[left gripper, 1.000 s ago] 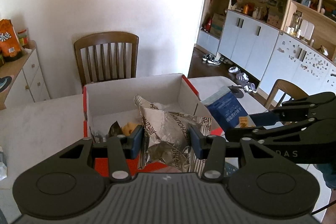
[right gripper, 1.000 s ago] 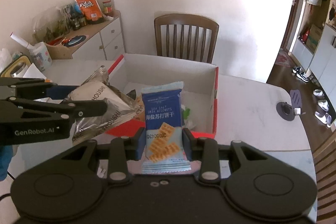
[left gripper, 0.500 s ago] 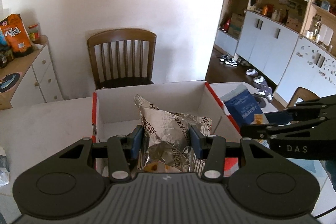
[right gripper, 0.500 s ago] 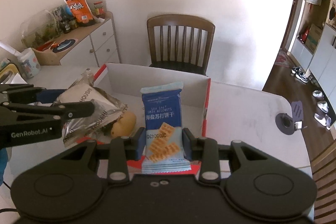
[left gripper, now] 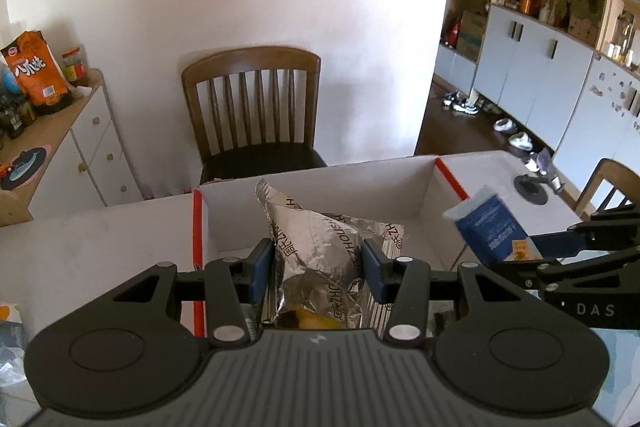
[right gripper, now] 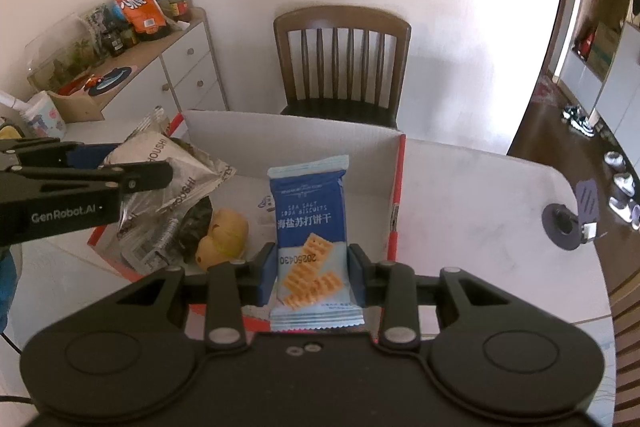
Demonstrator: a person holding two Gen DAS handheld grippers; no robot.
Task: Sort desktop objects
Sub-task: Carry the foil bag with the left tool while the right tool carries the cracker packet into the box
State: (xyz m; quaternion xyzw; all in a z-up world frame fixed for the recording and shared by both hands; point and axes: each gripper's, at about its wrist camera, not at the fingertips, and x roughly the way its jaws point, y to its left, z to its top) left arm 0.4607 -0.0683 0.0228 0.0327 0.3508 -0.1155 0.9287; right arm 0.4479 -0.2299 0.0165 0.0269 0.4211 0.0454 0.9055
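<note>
Both packets now over box [right gripper: 304, 135], crinkled foil pouch [left gripper: 324, 251], flat biscuit packet [right gripper: 310, 227]

Bright daylight from the right, washing the plain white wall [right gripper: 460, 7] nearly to glare. Soft shadow left of the brown slatted wooden chair [left gripper: 252, 99]. Sheen across the crinkled silver foil snack bag [left gripper: 320, 251]. Strong fisheye bending at the edges, dark corners. Sharp centre, slightly soft far tall white cupboards [left gripper: 532, 59].
</note>
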